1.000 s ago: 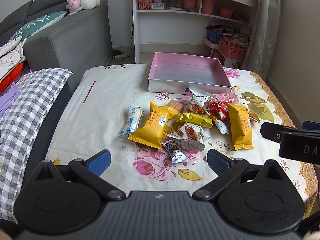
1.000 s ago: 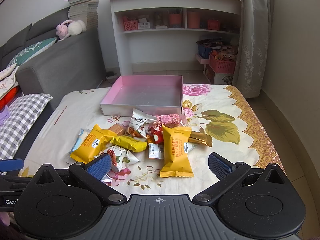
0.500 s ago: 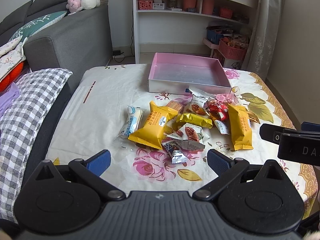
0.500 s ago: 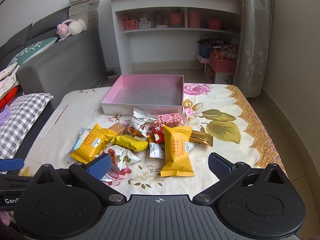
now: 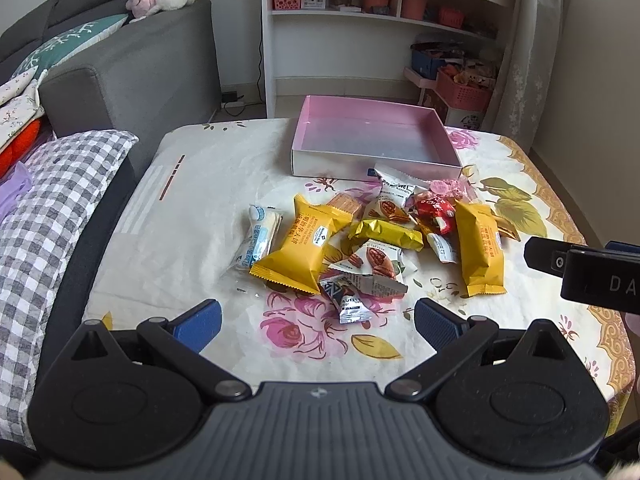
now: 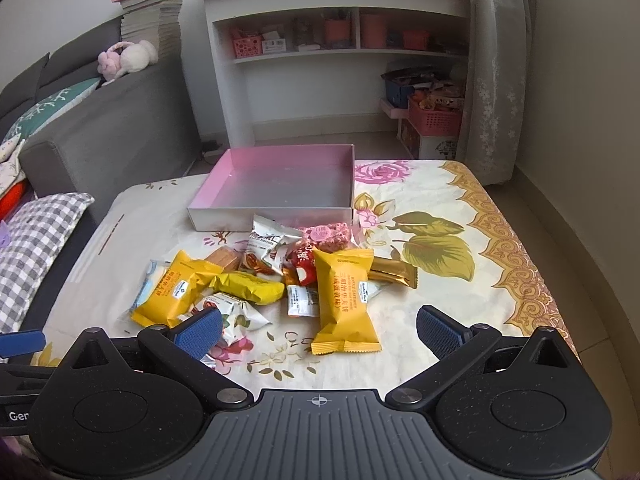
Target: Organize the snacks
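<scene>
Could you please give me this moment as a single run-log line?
phase: pre-grasp | left gripper: open, empty | right gripper: open, empty | snacks: piled on table | pink box: empty

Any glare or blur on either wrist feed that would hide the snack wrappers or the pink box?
Left wrist: even daylight, snack pile sharp, pink box floor has a soft sheen, fisheye bends the edges. Right wrist: same soft light, yellow packet crisp, bookshelf slightly soft.
</scene>
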Demonstrator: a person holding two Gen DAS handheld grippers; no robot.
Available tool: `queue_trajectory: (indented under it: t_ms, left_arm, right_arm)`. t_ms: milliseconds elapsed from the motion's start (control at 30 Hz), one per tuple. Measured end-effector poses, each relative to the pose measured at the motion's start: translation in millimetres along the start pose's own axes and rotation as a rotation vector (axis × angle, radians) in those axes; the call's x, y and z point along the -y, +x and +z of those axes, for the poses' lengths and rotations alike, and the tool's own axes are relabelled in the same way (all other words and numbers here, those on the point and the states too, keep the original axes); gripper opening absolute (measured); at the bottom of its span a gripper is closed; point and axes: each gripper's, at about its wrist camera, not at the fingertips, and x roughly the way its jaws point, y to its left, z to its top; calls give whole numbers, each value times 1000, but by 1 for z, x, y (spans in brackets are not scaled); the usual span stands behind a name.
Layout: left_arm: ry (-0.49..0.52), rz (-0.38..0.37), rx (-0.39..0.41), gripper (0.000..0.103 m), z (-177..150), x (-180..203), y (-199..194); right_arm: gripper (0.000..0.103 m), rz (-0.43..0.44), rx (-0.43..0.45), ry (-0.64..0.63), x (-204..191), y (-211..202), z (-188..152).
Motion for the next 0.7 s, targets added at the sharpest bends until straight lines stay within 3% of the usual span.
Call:
queue_trajectory:
  t_ms: [333, 467, 700]
  left_arm:
    - [17, 6, 33, 103, 8, -1, 1]
    - [4, -3, 88, 103, 12, -6, 0]
    - [48, -37, 106, 103, 22, -13, 11]
  right_arm:
    - [103, -9, -14, 21, 6, 6, 7]
    - [103, -1, -19, 33, 11, 10, 12]
    - [103, -27, -27, 4, 11, 23, 23]
